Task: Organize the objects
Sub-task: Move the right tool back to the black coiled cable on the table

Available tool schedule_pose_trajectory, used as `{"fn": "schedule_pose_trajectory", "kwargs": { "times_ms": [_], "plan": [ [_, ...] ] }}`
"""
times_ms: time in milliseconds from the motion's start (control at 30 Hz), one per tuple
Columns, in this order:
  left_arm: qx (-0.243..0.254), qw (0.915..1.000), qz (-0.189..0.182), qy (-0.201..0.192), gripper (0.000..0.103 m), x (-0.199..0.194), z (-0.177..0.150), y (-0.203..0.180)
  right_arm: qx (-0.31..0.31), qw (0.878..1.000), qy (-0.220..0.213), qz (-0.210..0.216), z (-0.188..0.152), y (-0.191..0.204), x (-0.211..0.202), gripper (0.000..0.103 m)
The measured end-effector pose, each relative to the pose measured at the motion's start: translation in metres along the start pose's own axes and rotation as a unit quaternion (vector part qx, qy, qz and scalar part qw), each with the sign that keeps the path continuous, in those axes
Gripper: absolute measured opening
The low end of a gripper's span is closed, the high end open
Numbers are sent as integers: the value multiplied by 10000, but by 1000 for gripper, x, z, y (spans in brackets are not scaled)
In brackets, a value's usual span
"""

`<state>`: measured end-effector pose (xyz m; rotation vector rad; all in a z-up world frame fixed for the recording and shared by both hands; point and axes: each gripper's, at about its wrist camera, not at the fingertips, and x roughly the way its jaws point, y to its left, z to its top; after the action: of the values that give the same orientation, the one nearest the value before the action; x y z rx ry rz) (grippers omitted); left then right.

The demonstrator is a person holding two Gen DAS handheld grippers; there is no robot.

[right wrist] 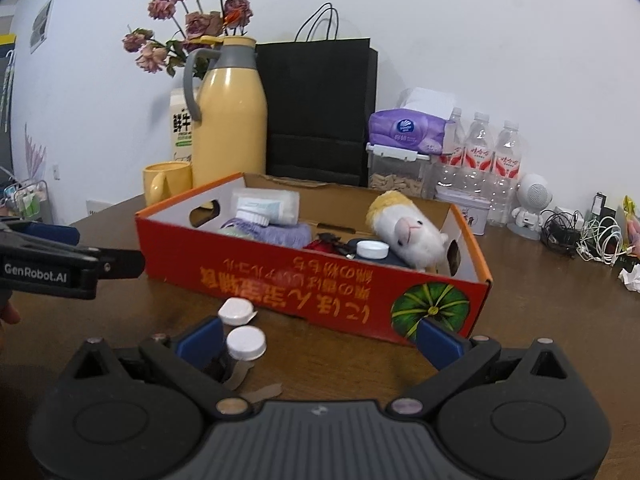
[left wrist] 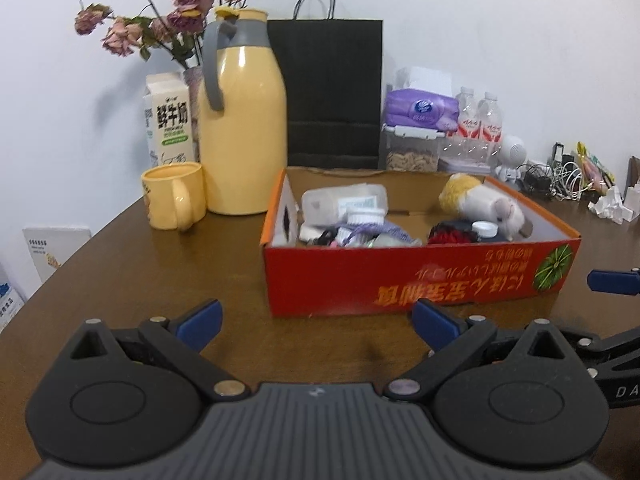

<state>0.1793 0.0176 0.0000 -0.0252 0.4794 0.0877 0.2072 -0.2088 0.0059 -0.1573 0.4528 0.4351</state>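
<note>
Checking left wrist view first: left gripper point(left wrist: 318, 326) is spread wide with nothing between the fingers, hovering over bare table point(left wrist: 132, 280) in front of the red box point(left wrist: 420, 276). Box already holds a plush toy point(left wrist: 486, 204), a clear plastic case point(left wrist: 344, 200) and a heap of small stuff I can't sort out through the blur. Right gripper only pokes in at the frame's right edge.

Right wrist view: right gripper point(right wrist: 320, 338) is also released and empty. Two white-capped items sit on the table just outside the box: a small bottle point(right wrist: 245, 344) touching my left finger, and a flat white case point(right wrist: 237, 311) beyond it. My guess is the bottle goes next; I'd centre it between the fingers, grip below the cap, lift clear of the box wall. Bottle body is hidden behind the finger, contents unknown
</note>
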Motion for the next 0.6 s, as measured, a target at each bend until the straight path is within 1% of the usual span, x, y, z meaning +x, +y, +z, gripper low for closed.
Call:
{"fn": "schedule_pose_trajectory", "kwargs": {
  "times_ms": [133,333,467,533,600],
  "plan": [
    [-123,9999,63,100,103,3,-4,6,-67,9999,107,24,-3,4,3,103],
    [-120,9998,92,130,103,7,-5,7,-147,9997,205,50,-6,10,7,103],
    [-147,9996,156,167,103,9,-5,8,-144,9993,275,191,-7,14,9,103],
    [-142,9996,156,164,103,8,-5,8,-175,9990,315,280,-8,19,10,101],
    [-135,9997,144,161,103,8,-5,8,-195,9983,381,401,-9,24,13,92]
  ]
}}
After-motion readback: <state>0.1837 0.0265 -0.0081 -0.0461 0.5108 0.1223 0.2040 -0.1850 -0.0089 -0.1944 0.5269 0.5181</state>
